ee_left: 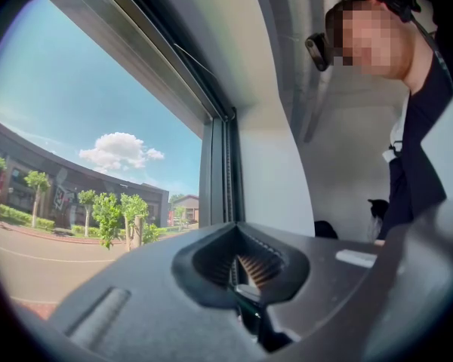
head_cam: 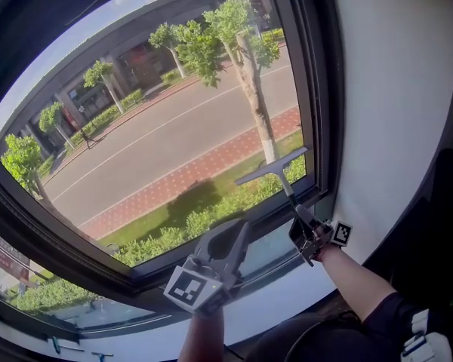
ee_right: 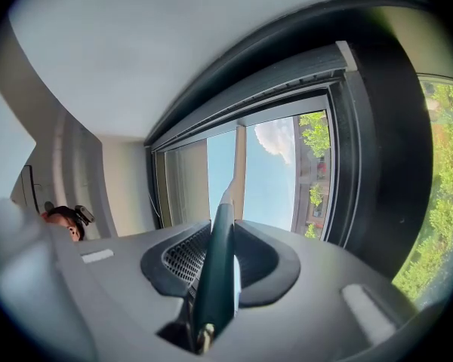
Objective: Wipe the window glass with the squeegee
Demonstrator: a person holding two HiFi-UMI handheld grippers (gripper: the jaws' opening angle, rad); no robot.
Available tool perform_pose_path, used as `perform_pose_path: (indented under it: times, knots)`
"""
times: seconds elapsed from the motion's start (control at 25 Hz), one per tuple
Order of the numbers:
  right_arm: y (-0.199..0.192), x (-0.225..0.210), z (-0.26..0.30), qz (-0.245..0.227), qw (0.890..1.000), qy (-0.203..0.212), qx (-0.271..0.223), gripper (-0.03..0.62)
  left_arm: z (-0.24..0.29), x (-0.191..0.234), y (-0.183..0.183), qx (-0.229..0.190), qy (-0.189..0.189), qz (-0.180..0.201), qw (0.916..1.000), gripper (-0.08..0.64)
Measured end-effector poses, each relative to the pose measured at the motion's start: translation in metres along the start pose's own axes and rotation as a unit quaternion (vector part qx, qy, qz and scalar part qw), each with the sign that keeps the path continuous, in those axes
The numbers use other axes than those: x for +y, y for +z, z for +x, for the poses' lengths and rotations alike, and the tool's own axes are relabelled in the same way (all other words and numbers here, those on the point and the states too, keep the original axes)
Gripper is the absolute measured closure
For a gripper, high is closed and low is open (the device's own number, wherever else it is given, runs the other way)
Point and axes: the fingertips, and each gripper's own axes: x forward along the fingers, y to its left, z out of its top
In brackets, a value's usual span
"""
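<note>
The squeegee point(head_cam: 274, 172) has a pale blade lying against the lower right of the window glass point(head_cam: 158, 119), with a dark handle running down to my right gripper point(head_cam: 306, 232), which is shut on that handle. In the right gripper view the dark green handle point(ee_right: 215, 270) rises between the closed jaws toward the window. My left gripper point(head_cam: 230, 240) hangs low in the middle in front of the window's lower frame, shut with nothing in it. The left gripper view has its jaws point(ee_left: 241, 277) pressed together, pointing along the window frame.
A dark window frame point(head_cam: 317, 111) borders the glass at the right, with a white wall point(head_cam: 392, 89) beyond it. A white sill point(head_cam: 136, 338) runs below. A person point(ee_left: 408, 127) stands at the right of the left gripper view.
</note>
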Motion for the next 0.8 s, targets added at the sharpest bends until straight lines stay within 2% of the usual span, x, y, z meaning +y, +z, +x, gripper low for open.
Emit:
perform_pose_path:
  times: [0.8]
  knots:
    - [-0.014, -0.035, -0.050, 0.017, 0.997, -0.070, 0.002, 0.494, -0.008, 0.005, -0.004, 0.008, 0.010, -0.006, 0.9999, 0.558]
